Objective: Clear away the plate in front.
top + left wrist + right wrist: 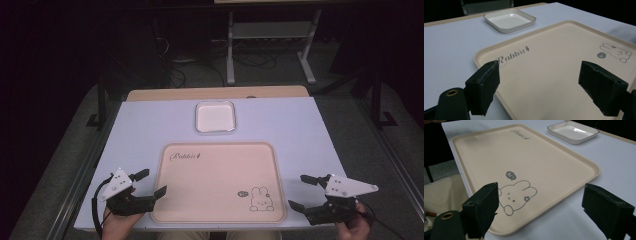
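A cream tray [210, 182] with a rabbit drawing and the word "Rabbit" lies at the table's near edge; it holds nothing. Beyond it sits a small white square dish [215, 116], also bare. My left gripper [151, 182] stands open at the tray's left side, its jaws straddling the tray's near-left edge [499, 100]. My right gripper [301, 191] is open just right of the tray's near-right corner [506, 230]. The dish [509, 20] appears far off in the left gripper view, and the dish [572, 132] lies at the top right of the right gripper view.
The white tabletop [300, 130] has bare room on both sides of the tray and dish. A wooden strip [215, 93] runs along the far edge. Metal frame legs [230, 55] and cables stand on the dark floor behind.
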